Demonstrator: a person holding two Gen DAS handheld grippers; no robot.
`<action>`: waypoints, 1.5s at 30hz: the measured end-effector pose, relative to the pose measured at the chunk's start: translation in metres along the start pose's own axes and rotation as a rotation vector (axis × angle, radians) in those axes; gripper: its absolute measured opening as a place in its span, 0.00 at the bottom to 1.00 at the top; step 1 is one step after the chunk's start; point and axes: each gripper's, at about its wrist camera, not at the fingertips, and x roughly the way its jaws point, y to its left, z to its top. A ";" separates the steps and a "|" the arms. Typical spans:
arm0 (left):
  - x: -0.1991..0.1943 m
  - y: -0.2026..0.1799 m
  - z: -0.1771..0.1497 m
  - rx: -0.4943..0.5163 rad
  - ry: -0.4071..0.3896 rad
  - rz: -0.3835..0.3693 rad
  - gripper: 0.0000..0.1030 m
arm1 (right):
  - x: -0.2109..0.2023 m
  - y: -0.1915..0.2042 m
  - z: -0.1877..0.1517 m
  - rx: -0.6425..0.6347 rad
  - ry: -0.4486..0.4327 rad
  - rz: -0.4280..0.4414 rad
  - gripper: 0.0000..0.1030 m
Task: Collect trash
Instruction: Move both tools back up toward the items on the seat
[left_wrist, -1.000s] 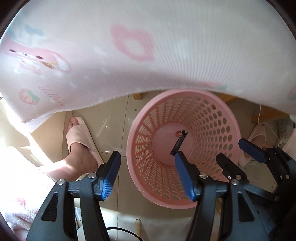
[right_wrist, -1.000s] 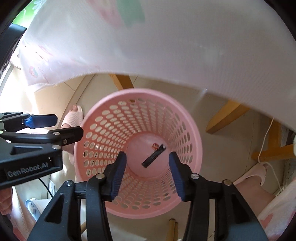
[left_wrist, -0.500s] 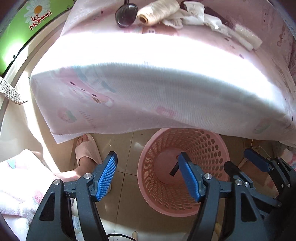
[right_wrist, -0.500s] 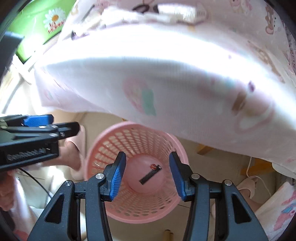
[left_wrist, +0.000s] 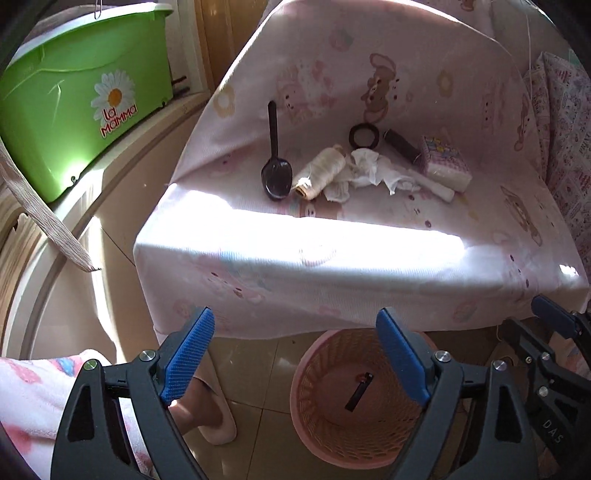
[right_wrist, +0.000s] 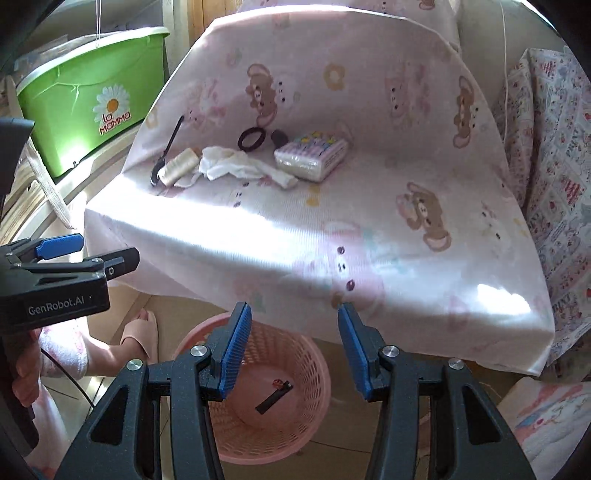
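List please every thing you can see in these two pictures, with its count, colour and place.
perforated plastic basket: one, pink, on the floor below the table edge
flat stick-shaped item: one, black, inside the basket
plastic spoon: one, black, on the pink printed tablecloth, leftmost of the items
spool of thread: one, cream, right of the spoon
crumpled tissue: one, white, right of the spool
ring: one, black, behind the tissue
tissue pack: one, pink-white, far right
storage box: one, green, left on a ledge
slippered foot: one, left of the basket
left gripper: open
right gripper: open
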 end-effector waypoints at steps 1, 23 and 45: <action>-0.002 -0.002 0.001 0.011 -0.020 0.022 0.86 | -0.006 -0.001 0.004 -0.001 -0.018 -0.003 0.50; -0.069 0.014 0.087 -0.020 -0.210 -0.094 0.91 | -0.105 -0.075 0.122 -0.040 -0.403 -0.087 0.72; 0.044 0.018 0.096 0.068 -0.068 0.023 0.99 | 0.002 -0.119 0.125 0.083 -0.172 -0.015 0.72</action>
